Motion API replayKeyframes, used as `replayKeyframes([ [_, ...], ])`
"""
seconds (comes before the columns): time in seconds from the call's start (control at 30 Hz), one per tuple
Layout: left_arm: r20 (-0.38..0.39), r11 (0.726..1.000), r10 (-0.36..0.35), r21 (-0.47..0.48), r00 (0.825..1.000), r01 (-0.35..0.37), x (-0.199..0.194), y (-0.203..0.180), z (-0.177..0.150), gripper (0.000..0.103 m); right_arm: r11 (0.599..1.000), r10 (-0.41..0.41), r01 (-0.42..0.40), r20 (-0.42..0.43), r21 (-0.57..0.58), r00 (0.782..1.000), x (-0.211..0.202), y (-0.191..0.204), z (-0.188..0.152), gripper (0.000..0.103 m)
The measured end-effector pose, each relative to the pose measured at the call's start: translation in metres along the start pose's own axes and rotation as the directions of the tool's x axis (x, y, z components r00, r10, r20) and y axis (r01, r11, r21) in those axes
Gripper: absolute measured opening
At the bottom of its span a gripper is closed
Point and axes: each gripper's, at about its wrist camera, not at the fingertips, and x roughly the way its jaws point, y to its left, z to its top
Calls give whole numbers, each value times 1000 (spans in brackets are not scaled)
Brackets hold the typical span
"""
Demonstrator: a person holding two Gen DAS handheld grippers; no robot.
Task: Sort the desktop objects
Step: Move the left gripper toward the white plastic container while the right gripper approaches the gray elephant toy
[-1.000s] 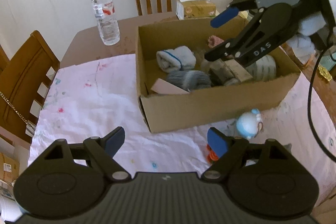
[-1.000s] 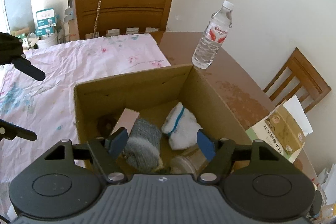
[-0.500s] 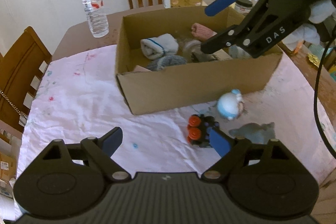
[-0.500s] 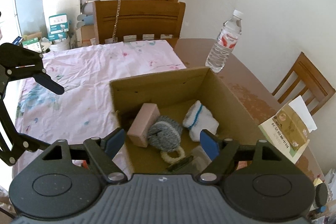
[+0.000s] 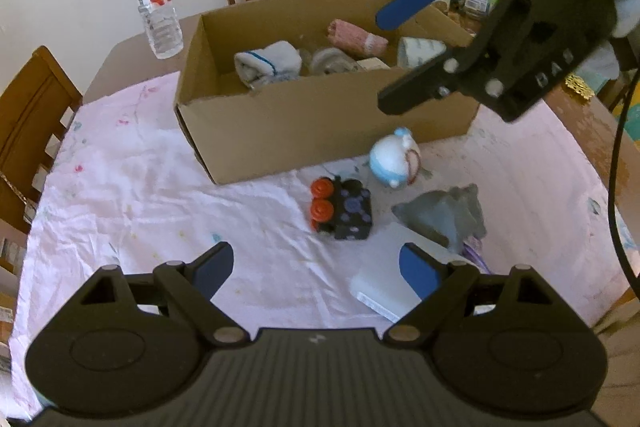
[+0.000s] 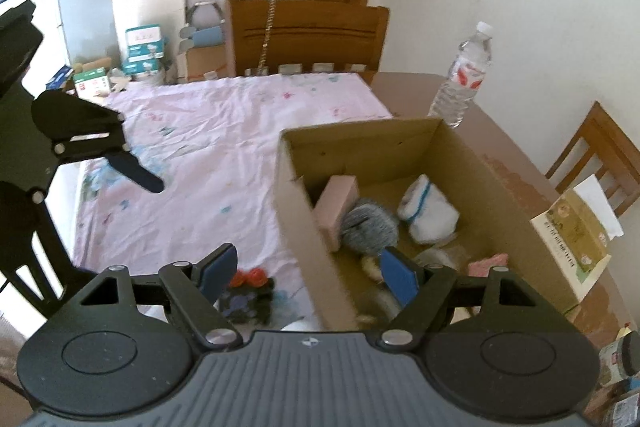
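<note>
I see the box (image 5: 320,115) on the counter (image 5: 140,195) holding a white sock (image 5: 268,65), a grey sock (image 6: 370,225), a pink block (image 6: 338,205) and a pink roll (image 5: 356,35). Since a second ago, both hand-held grippers have pulled back from the box, jaws just widening. My left hand-held gripper (image 5: 316,267) and right hand-held gripper (image 6: 308,271) gape empty. A black cube (image 5: 340,213) with red knobs sits before the box.

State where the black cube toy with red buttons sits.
In the left wrist view, the black cube toy lies on the pink cloth, before the cardboard box.
</note>
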Motion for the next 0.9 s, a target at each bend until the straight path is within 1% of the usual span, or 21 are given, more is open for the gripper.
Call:
replayKeyframes([
  [0.23, -13, 1000, -21, -3, 1000, 21, -1, -15, -14, 90, 999, 32, -33, -32, -33, 999, -4, 20, -19, 83],
  [0.3, -20, 999, -32, 13, 999, 33, -1, -19, -18, 90, 999, 40, -42, -38, -35, 998, -4, 24, -23, 83],
  [0.4, -30, 998, -36, 52, 999, 38, 0, -27, -22, 90, 998, 56, -57, -45, -26, 997, -6, 28, -28, 83],
  [0.57, -56, 989, -62, 130, 997, 69, 5, -40, -28, 90, 997, 71, -72, -63, -14, 995, -7, 31, -39, 83],
  [0.7, -71, 974, -68, 212, 995, 82, 12, -47, -33, 90, 997, 77, -78, -77, -4, 994, -7, 33, -47, 83],
  [0.9, -103, 952, -71, 291, 992, 98, 27, -50, -36, 90, 997, 79, -77, -83, 32, 993, -10, 32, -55, 83],
])
